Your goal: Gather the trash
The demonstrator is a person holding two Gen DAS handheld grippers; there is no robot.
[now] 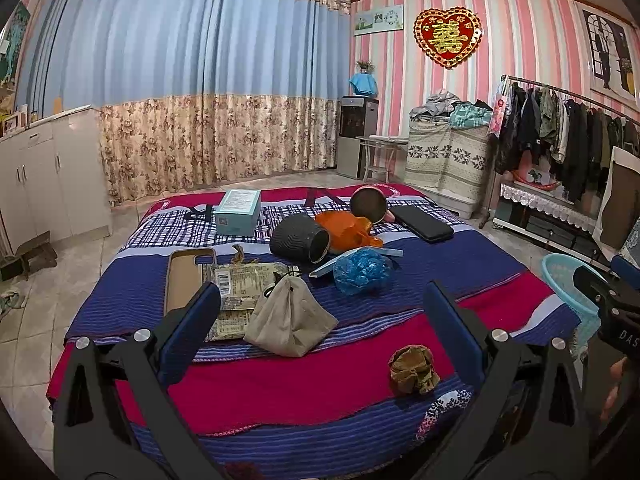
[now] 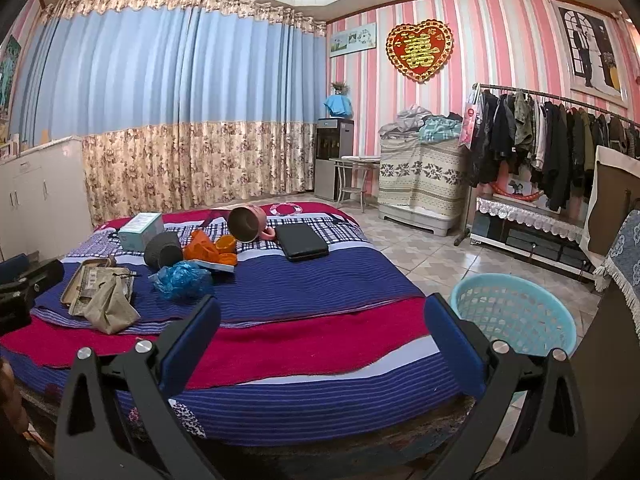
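Tongs status: left tongs (image 1: pixel 320 312) spread wide, nothing between the blue pads; right tongs (image 2: pixel 320 324) likewise spread and empty. Both hover above the near edge of the bed (image 1: pixel 280 392), touching nothing.

Step in hand, as judged: the start of a pick, with no trash gripped. Left tongs point toward the near clutter; right tongs sit nearer the light-blue basket (image 2: pixel 516 312), which stands on the floor just beside the bed's right side and looks like the likely drop point. Its inside appears bare as far as the mesh shows.

Trash candidates on the bed:
1. crumpled brown paper wad (image 1: pixel 412 370), alone on the red stripe, nearest the left tongs.
2. crumpled blue plastic (image 1: pixel 360 270), mid-bed, touching a flat pale-blue piece.
3. printed wrapper (image 1: pixel 244 284), flat, partly under the beige cloth pouch (image 1: pixel 288 320).
4. orange plastic (image 1: pixel 348 230), between the dark cup (image 1: pixel 300 240) and the pink mug (image 1: pixel 370 204).

Next move, judged: lower the left tongs over the paper wad, close, carry right to the basket. The wad is light and should compress; the flat wrapper will be harder to lift from fabric.

Not trash, probably: phone case (image 1: pixel 186 280), teal box (image 1: pixel 238 212), black case (image 1: pixel 420 222).

Surface: striped blue, red and white blanket, soft and slightly rumpled. Room: blue-and-floral curtain, pink striped walls, clothes rack at right, tiled floor.
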